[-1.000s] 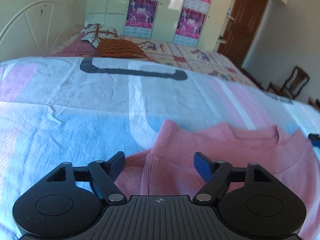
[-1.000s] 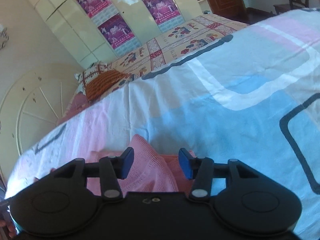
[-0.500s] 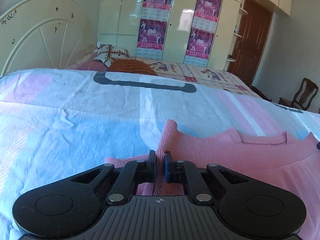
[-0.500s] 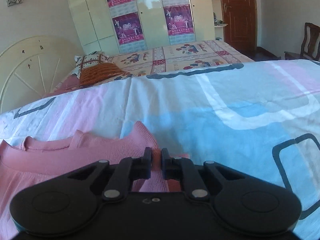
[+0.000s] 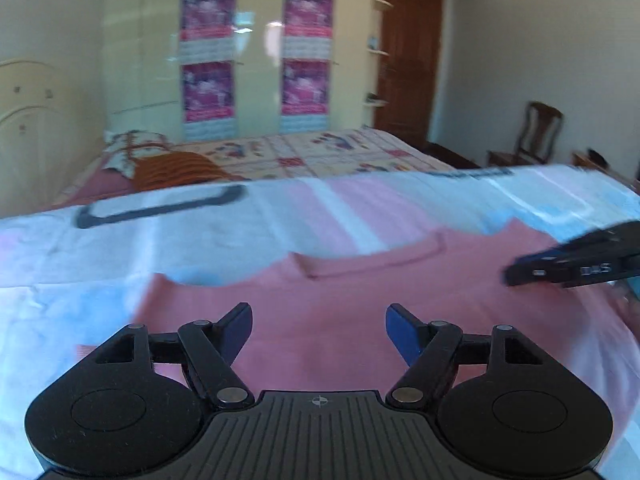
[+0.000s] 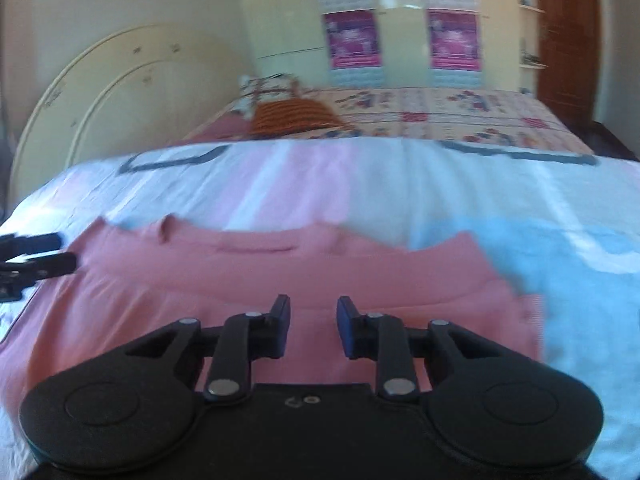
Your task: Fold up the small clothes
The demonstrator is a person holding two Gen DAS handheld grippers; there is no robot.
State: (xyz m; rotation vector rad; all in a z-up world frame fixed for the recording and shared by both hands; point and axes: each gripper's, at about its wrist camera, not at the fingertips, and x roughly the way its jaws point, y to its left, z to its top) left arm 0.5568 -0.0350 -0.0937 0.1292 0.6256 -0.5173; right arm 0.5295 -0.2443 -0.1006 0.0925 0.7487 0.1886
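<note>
A pink knit sweater (image 5: 360, 292) lies flat on the pastel bedsheet (image 5: 180, 240), its neckline turned away from me. My left gripper (image 5: 319, 320) hovers over the sweater's left half; its jaws are opening wide and nothing is pinched between them. In the right wrist view the sweater (image 6: 280, 272) fills the lower middle, and my right gripper (image 6: 313, 312) is above its right half, jaws opening with a narrow gap and no cloth between the pads. Each view shows the other tool at its edge: the right gripper (image 5: 568, 268) and the left gripper (image 6: 36, 260).
The sheet (image 6: 560, 260) spreads out bare to the right and behind the sweater. Farther back lie an orange pillow (image 5: 172, 168) and a patterned quilt (image 5: 320, 152). A cream headboard (image 6: 100, 92), a wardrobe with posters (image 5: 256, 60), a brown door (image 5: 408, 68) and a chair (image 5: 536, 132) stand beyond.
Half a second ago both grippers were shut on the sweater's side parts. Since then both have swung inward over the body and let go, jaws spreading apart.
</note>
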